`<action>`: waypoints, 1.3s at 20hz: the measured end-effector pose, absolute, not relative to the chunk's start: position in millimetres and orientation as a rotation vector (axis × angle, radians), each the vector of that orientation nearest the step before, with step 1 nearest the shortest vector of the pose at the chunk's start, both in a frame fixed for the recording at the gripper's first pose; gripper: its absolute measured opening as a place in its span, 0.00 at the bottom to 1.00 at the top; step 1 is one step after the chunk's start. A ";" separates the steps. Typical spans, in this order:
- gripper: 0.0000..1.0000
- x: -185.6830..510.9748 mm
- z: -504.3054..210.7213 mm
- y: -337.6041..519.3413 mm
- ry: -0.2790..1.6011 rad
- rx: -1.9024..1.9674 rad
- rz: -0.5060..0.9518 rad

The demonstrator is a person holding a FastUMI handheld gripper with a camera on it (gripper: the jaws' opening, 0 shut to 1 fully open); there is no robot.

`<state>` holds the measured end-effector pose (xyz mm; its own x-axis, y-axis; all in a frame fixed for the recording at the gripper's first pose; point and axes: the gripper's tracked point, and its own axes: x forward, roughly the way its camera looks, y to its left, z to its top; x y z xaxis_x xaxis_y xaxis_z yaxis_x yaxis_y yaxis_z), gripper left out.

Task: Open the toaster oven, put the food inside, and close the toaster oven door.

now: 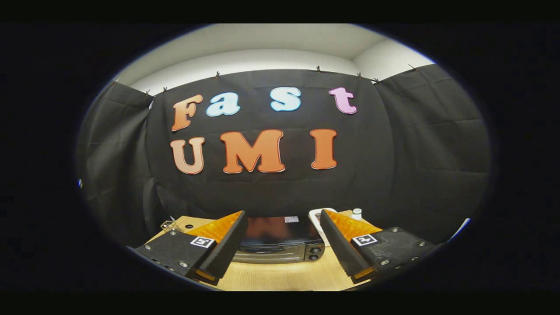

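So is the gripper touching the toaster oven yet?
Apart. In the gripper view the open gripper hangs short of the toaster oven, bare table visible between its fingers.

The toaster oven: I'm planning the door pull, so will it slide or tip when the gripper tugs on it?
The toaster oven looks boxy, low and wide, so tipping seems unlikely. It sits on a smooth wooden table, so it might slide forward under a firm pull. The gripper is open, with the oven beyond its fingers.

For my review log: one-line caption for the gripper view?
Open gripper held back above the wooden table, its fingers framing the closed toaster oven.
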<state>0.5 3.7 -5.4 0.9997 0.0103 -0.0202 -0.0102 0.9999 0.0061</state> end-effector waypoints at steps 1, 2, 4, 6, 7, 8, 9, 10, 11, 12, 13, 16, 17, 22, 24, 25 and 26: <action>0.98 0.8 -5.9 3.7 0.021 0.008 0.010; 0.98 1.0 -5.8 3.6 0.023 0.009 0.011; 0.98 1.3 -6.4 4.7 0.023 0.010 0.013; 0.98 2.1 -6.2 6.2 0.019 0.005 0.018; 0.98 2.2 -7.3 5.8 0.020 0.004 0.018; 0.98 2.1 -8.2 6.1 0.024 0.004 0.019; 0.98 3.8 -9.2 7.6 0.025 0.003 0.022; 0.98 3.9 -11.2 8.6 0.029 0.003 0.023; 0.98 5.6 -14.8 9.3 0.036 0.002 0.026; 0.98 7.0 -18.0 10.8 0.044 0.002 0.029; 0.98 7.5 -22.4 13.7 0.052 0.002 0.035; 0.98 11.5 -32.7 22.9 0.073 -0.003 0.058; 0.98 13.7 -38.5 26.5 0.083 -0.008 0.065; 0.98 32.8 -71.6 43.9 0.144 -0.028 0.076; 0.99 43.9 -87.3 53.2 0.174 -0.031 0.082; 0.99 48.9 -95.4 57.8 0.193 -0.036 0.085; 0.99 54.1 -102.6 60.3 0.207 -0.045 0.085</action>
<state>54.1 60.3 -102.6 0.9751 0.0795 -0.2068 -0.0888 0.9954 -0.0363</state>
